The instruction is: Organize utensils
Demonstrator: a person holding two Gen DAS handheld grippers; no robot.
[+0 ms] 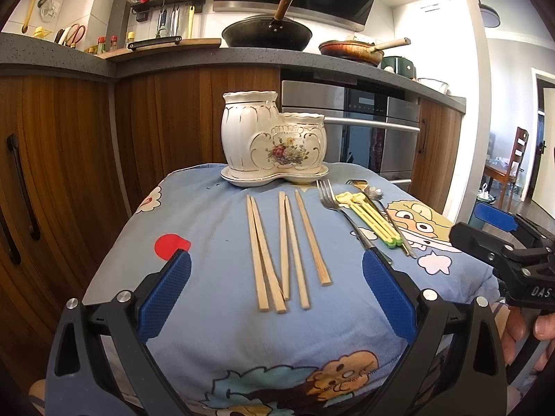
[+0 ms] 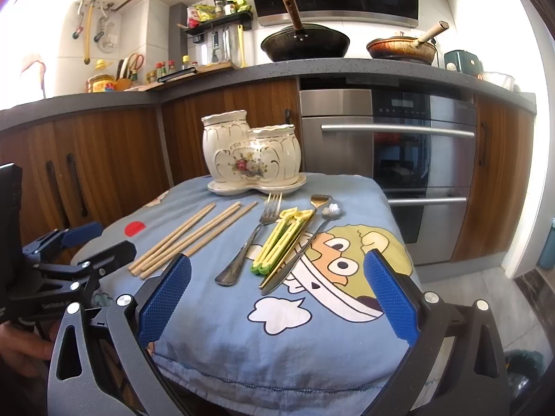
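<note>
Right view alone shows the knife (image 2: 288, 270) clearly. Chopsticks (image 1: 281, 253) lie ahead between the wide, empty left claw (image 1: 276, 298); fork (image 2: 248, 239) ahead of the wide, empty right claw (image 2: 277, 298).

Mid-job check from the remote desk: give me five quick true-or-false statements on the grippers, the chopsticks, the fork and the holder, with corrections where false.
1. The left gripper is open and holds nothing. True.
2. The wooden chopsticks already stand in the ceramic holder. False: they lie flat on the blue cloth, in front of the holder.
3. The fork lies between the chopsticks and the yellow-green utensils. True.
4. The right gripper is shut on the fork. False: its jaws stand wide apart, empty, and the fork lies on the cloth.
5. The holder sits on a matching tray at the far edge of the cloth. True.
</note>
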